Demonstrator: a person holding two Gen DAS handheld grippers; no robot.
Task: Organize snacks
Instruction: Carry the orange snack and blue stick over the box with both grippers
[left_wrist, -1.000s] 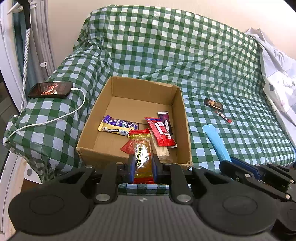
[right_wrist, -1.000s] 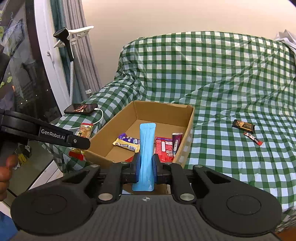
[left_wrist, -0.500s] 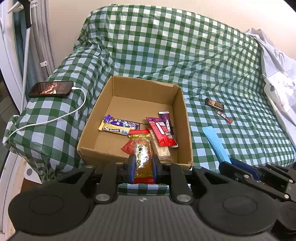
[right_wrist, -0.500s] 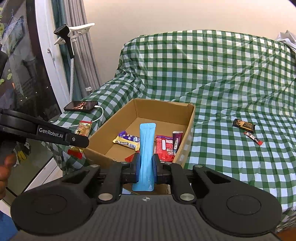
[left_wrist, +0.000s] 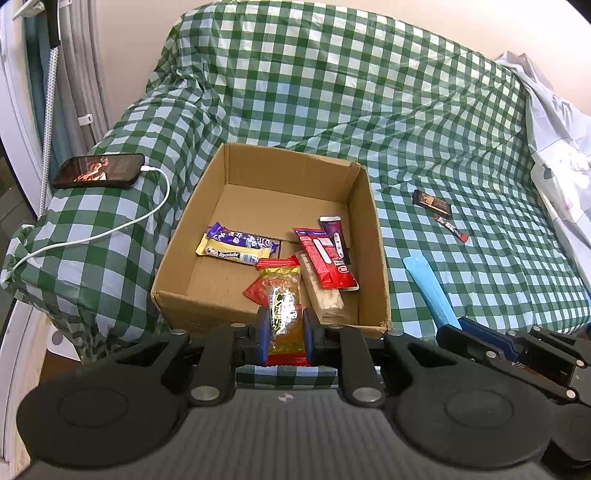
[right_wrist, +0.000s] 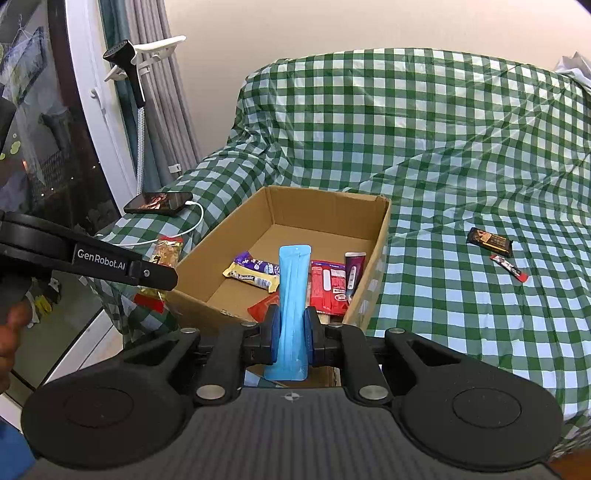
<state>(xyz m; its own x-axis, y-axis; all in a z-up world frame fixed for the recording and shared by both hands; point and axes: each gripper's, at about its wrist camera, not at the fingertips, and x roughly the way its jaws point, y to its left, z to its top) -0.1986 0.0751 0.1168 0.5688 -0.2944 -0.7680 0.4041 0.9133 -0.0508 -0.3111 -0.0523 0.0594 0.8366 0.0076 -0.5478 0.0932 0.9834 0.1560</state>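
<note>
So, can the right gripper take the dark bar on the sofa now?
Probably not yet: the right gripper is shut on the blue pouch. The dark bar lies uncovered on the cloth, so the way is free.

Pale bar: partly covered by red packet. Red wrapper: mostly hidden behind held snack. Small stick on the sofa: print unreadable. Person's hand: cut by left edge.

Left wrist view: looks steeply down along own fingers into cardboard box, close. Right wrist view: flatter angle, from box's right front corner. Both share box, checked sofa cover, phone.
</note>
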